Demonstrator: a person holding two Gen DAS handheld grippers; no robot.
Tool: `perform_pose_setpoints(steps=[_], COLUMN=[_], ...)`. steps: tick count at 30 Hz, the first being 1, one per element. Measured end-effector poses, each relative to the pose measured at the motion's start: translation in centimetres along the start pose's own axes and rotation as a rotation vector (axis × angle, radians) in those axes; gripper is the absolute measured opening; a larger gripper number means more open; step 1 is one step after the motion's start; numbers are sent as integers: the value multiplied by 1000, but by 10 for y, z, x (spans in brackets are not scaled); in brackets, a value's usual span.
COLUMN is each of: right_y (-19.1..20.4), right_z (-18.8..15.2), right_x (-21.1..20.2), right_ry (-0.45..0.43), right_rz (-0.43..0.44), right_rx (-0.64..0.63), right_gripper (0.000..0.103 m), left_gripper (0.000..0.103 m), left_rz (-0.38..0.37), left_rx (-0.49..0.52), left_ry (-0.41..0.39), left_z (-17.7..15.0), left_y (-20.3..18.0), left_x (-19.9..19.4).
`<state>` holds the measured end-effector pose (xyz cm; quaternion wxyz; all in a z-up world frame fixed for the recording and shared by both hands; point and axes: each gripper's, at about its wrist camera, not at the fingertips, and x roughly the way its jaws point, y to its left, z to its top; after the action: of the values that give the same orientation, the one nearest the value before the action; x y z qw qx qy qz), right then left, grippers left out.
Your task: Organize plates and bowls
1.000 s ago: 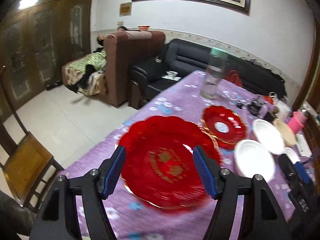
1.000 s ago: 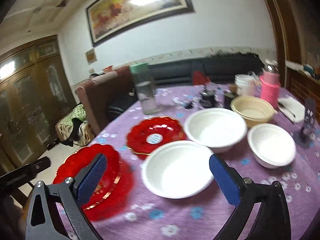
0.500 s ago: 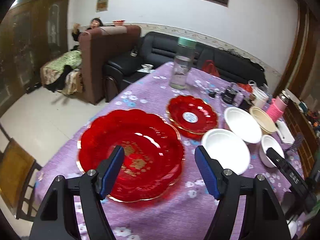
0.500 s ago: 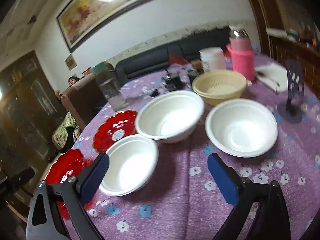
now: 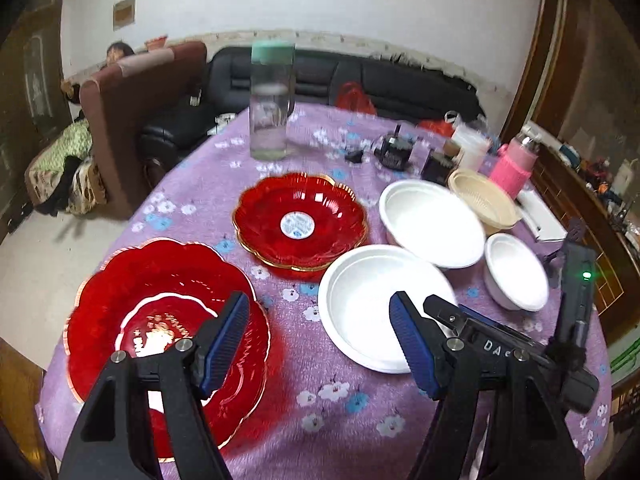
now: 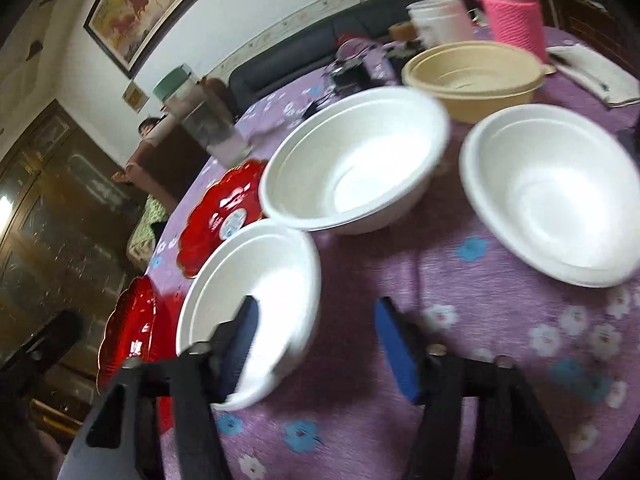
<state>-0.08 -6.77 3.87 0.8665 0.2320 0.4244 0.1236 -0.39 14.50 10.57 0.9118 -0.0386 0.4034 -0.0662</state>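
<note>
A large red plate (image 5: 132, 304) lies at the near left of the purple table, a smaller red plate (image 5: 298, 226) behind it. Three white bowls stand to the right: a near one (image 5: 368, 300), a larger one (image 5: 432, 222), a small one (image 5: 516, 270). My left gripper (image 5: 320, 344) is open above the cloth between the large red plate and the near bowl. My right gripper (image 6: 316, 344) is open, low over the table; its left finger overlaps the near white bowl (image 6: 260, 284). The larger bowl (image 6: 352, 160) and small bowl (image 6: 552, 192) lie ahead of it.
A beige bowl (image 5: 484, 200), pink flask (image 5: 516, 164), white cups (image 6: 440, 20), a clear jar with green lid (image 5: 272, 100) and small dark items stand at the table's far side. A phone stand (image 5: 576, 236) is at the right edge. Sofas beyond.
Both grippers have swung right and dipped toward the table. The right gripper has come down close to the near white bowl. Both stay open and empty.
</note>
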Motion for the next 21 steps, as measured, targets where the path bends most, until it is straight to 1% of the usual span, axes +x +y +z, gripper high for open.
perform_pose_setpoints(steps=[1, 3, 5, 7, 11, 14, 17, 18, 19, 21], right_y=[2, -1, -8, -11, -20, -22, -23, -24, -24, -25], right_z=[-1, -3, -6, -7, -8, -9, -8, -8, -8, -7], right_x=[5, 11, 7, 0, -10, -11, -10, -10, -10, -9], right_ry=[9, 45, 61, 60, 55, 42, 36, 35, 32, 29], right_rz=[11, 31, 49, 58, 64, 50, 60, 58, 54, 49], right_rx=[-6, 5, 31, 44, 60, 47, 56, 56, 58, 61], right_gripper=[37, 20, 18, 17, 17, 17, 19, 26, 38, 48], left_gripper=[72, 69, 65, 65, 65, 65, 65, 65, 64, 48], left_rz=[-4, -29, -47, -50, -63, -32, -23, -26, -29, -33], left_rx=[-13, -55, -80, -84, -70, -61, -66, -69, -68, -57], left_ry=[23, 79, 114, 131, 162, 183, 179, 186, 194, 209], left_z=[1, 3, 4, 4, 3, 2, 6, 7, 7, 6], left_y=[2, 7, 9, 5, -10, -17, -15, -15, -15, -17], left_x=[9, 25, 36, 45, 63, 77, 82, 85, 87, 92])
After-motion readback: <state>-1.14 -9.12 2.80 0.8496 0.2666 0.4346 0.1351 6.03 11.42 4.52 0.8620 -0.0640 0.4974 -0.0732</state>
